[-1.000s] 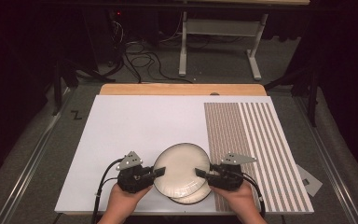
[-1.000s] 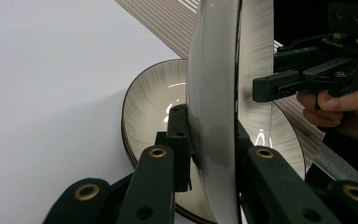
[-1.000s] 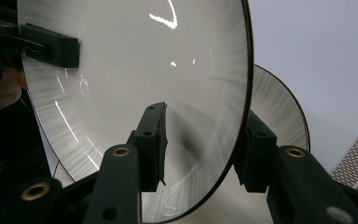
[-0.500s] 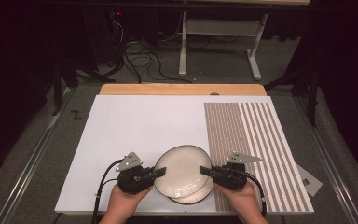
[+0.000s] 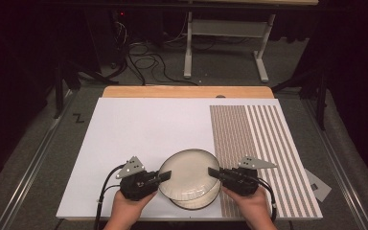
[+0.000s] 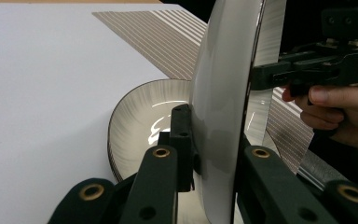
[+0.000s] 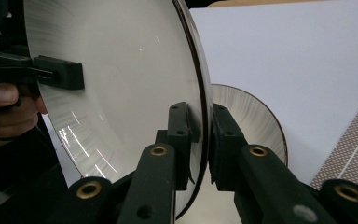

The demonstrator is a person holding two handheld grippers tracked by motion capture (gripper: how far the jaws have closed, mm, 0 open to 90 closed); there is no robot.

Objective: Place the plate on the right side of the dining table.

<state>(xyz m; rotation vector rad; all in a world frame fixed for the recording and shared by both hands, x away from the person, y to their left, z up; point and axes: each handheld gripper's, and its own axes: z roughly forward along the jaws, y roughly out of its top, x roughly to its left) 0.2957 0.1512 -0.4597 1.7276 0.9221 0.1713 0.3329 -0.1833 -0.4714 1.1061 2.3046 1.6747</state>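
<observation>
Two cream plates with dark rims and fine radial stripes are near the front edge of the table. The upper plate is held off the lower plate, which rests on the white mat. My left gripper is shut on the upper plate's left rim. My right gripper has just been closing, and its pads pinch the right rim. Each gripper view also shows the other gripper across the plate.
The white mat covers most of the table, with a brown striped patch on its right side. A wooden strip lies along the far edge. Cables and a metal stand are on the floor behind.
The right gripper has shifted slightly at the plate's right rim. The left gripper and the upper plate stay about where they were.
</observation>
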